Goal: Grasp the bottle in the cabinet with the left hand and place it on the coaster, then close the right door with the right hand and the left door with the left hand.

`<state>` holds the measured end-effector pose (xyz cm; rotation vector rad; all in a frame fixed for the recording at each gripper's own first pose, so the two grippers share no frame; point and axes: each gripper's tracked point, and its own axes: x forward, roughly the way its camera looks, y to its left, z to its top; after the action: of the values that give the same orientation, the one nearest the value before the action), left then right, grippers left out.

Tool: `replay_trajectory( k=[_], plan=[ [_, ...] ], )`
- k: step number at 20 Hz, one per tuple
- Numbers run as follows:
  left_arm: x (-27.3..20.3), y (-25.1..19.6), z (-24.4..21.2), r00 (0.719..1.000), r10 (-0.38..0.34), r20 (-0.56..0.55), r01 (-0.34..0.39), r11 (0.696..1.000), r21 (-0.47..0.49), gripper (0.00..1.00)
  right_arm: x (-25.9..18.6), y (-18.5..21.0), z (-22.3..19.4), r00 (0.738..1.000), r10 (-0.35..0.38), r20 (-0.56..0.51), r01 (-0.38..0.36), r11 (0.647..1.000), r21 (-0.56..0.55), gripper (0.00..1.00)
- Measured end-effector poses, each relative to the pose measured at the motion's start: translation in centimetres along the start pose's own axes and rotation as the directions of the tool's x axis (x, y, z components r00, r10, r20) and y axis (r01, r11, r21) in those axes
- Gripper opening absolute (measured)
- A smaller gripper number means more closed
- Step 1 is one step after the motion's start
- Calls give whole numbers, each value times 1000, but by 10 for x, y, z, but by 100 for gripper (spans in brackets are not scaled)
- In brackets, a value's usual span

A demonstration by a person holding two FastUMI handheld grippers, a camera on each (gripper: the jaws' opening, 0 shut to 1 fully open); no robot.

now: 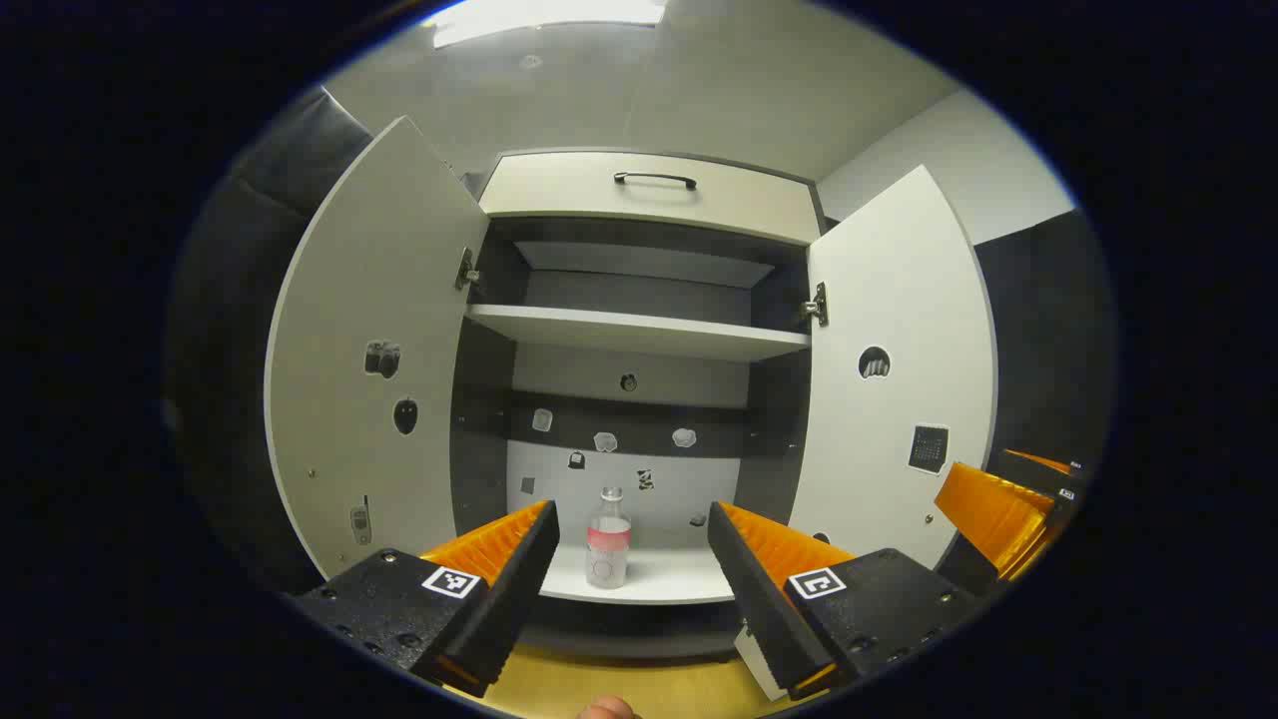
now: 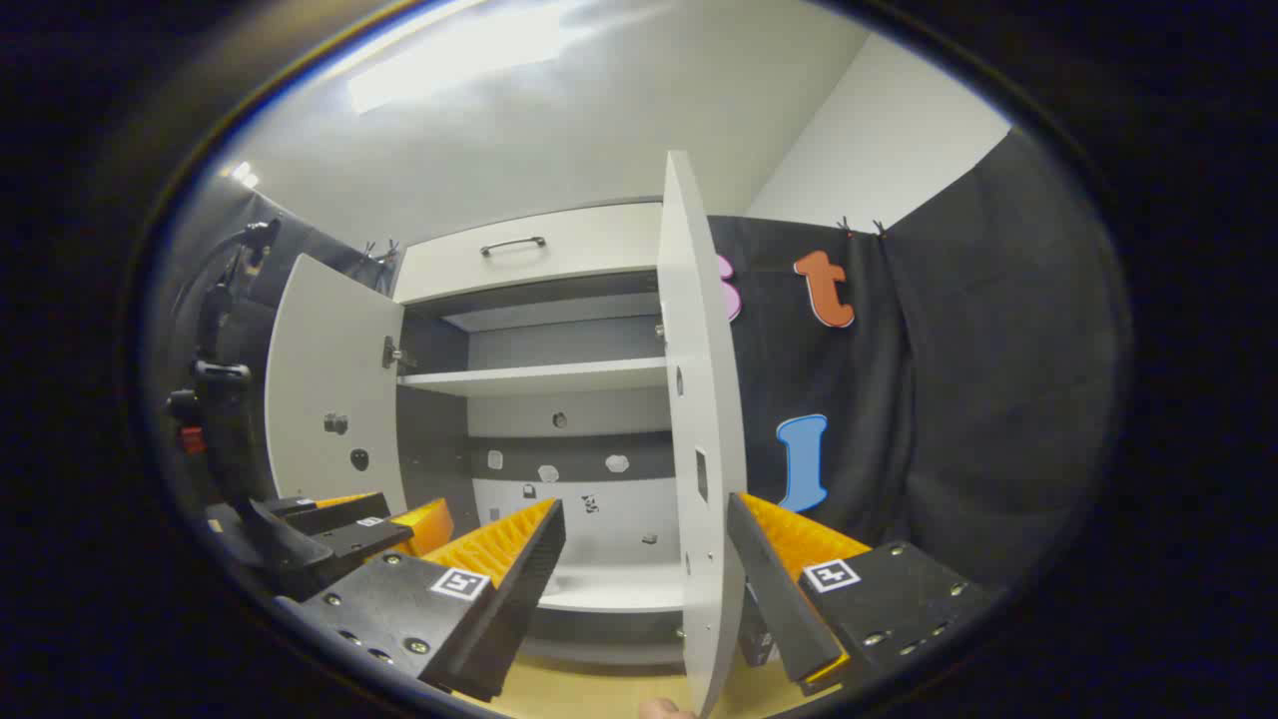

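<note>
My left gripper (image 1: 631, 544) has its jaws spread wide and holding nothing; between them, farther off, I see the bottle (image 1: 608, 539) standing upright on the cabinet's bottom shelf (image 1: 659, 584), clear of both fingers. It is a clear bottle with a pale cap and a reddish label band, set a little left of the shelf's middle. My right gripper (image 2: 647, 544) also has its jaws wide apart and empty, and the edge of the right door (image 2: 699, 419) stands between its fingers in the right gripper view; I cannot tell whether either finger touches it. Both doors hang open: the left door (image 1: 374, 359) swung out to one side, the right door to the other, with small stickers on their inner faces. Above the bottle sits a middle shelf (image 1: 639, 335), and over that a drawer front with a dark handle (image 1: 655, 180). A strip of yellowish table (image 1: 619, 684) shows below the cabinet.
</note>
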<state>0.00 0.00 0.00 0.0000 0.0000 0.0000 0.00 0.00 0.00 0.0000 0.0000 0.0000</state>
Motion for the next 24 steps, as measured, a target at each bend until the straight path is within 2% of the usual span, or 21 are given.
replay_trajectory(
  k=[1, 4, 5, 7, 8, 11, 12, 13, 15, 16, 17, 18, 19, 20, 23, 24],
  plan=[
    [2, 2, -1, 1000, 5, -3, -5, 1000, -2, 96, 2, 3, 0, 1000, 10, 3, -10, 1000, 0, 98],
    [7, 9, -3, 1000, 18, -11, -18, 1000, -5, 96, 10, 7, -3, 1000, 13, 0, -13, 1000, 2, 98],
    [9, 11, -2, 1000, 23, -12, -23, 1000, -7, 96, 11, 6, -5, 1000, 11, -3, -11, 1000, 0, 94],
    [12, 10, -2, 1000, 19, -11, -19, 1000, -18, 96, 13, 3, -5, 1000, 1, -8, -1, 1000, -2, 94],
    [13, 9, -4, 1000, 14, -14, -15, 1000, -23, 96, 12, 4, -5, 1000, 0, -5, 0, 1000, -1, 98],
    [15, 5, -5, 1000, -2, -16, 1, 1000, -29, 96, 12, 3, -5, 1000, -8, -5, 8, 1000, -7, 98],
    [16, 5, -5, 1000, -7, -17, 6, 1000, -28, 96, 12, 2, -6, 1000, -11, -6, 11, 1000, -10, 93],
    [18, 4, -6, 1000, -11, -19, 10, 1000, -27, 96, 11, 1, -7, 1000, -14, -8, 14, 1000, -11, 98],
    [21, 4, -8, 1000, -18, -24, 18, 999, -27, 96, 12, 2, -7, 1000, -18, -11, 18, 1000, -8, 98],
    [23, 5, -10, 999, -21, -28, 20, 999, -27, 96, 12, 2, -8, 1000, -20, -11, 20, 1000, -6, 93],
    [27, 6, -13, 999, -25, -35, 24, 999, -27, 96, 11, 2, -8, 1000, -22, -13, 22, 1000, -3, 93],
    [32, 8, -16, 999, -27, -44, 26, 999, -23, 96, 10, 2, -8, 1000, -23, -14, 23, 1000, 1, 98],
    [39, 11, -19, 998, -26, -52, 25, 1000, -18, 96, 10, 3, -6, 1000, -25, -11, 25, 1000, 6, 93],
    [46, 14, -22, 998, -25, -57, 24, 1000, -14, 96, 9, 2, -3, 1000, -28, -6, 28, 1000, 13, 98],
    [75, 24, -28, 998, -22, -64, 22, 1000, -3, 96, 2, -8, 8, 997, -73, 25, 72, 996, 42, 98],
    [85, 26, -32, 997, -20, -70, 20, 1000, 2, 96, 0, -13, 11, 995, -96, 35, 95, 994, 47, 93]
  ],
)
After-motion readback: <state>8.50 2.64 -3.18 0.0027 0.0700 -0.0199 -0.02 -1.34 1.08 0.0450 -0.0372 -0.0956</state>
